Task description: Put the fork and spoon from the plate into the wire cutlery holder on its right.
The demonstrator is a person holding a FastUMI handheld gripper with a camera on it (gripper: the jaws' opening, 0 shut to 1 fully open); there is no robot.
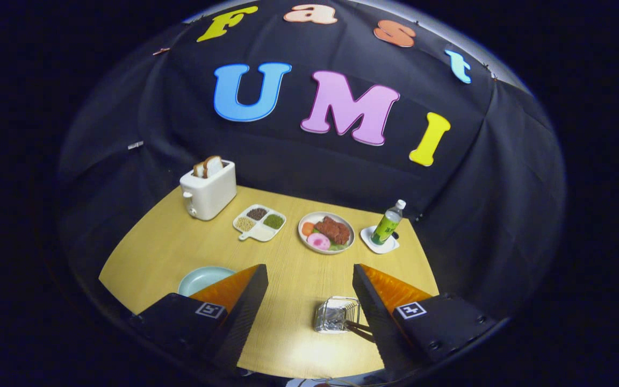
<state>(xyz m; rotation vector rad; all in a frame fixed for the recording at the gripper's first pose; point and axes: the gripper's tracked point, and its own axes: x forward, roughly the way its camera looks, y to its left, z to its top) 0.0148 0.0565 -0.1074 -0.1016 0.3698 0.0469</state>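
The gripper [309,279] hangs above a pale wooden table [293,317] with its two fingers spread wide and nothing held between them. In the gap, close against the inner edge of the right finger [374,312], stands the wire cutlery holder [335,314]: a small, shiny, silvery basket of thin wire, squarish in outline, bright where the light strikes it. Two dark, slender handles [360,327] jut from it toward the right finger; whether they belong to the fork and the spoon is too small to tell. Behind the left finger [239,306] lies the plate [202,278], pale blue-green and round, its near part hidden by that finger; the part that shows is bare.

Beyond the fingers, in the middle of the table, sits a second plate with food [326,232], brown pieces beside a pink slice and something orange. Left of it lies a white divided dish [259,221] with a short handle, holding dark, tan and green fillings in three compartments. Further left, at the back edge, stands a white toaster [208,191] with slices of bread [210,166] upright in its slots. To the right of the food plate, a green bottle [387,224] with a white cap stands on a white coaster [379,241].
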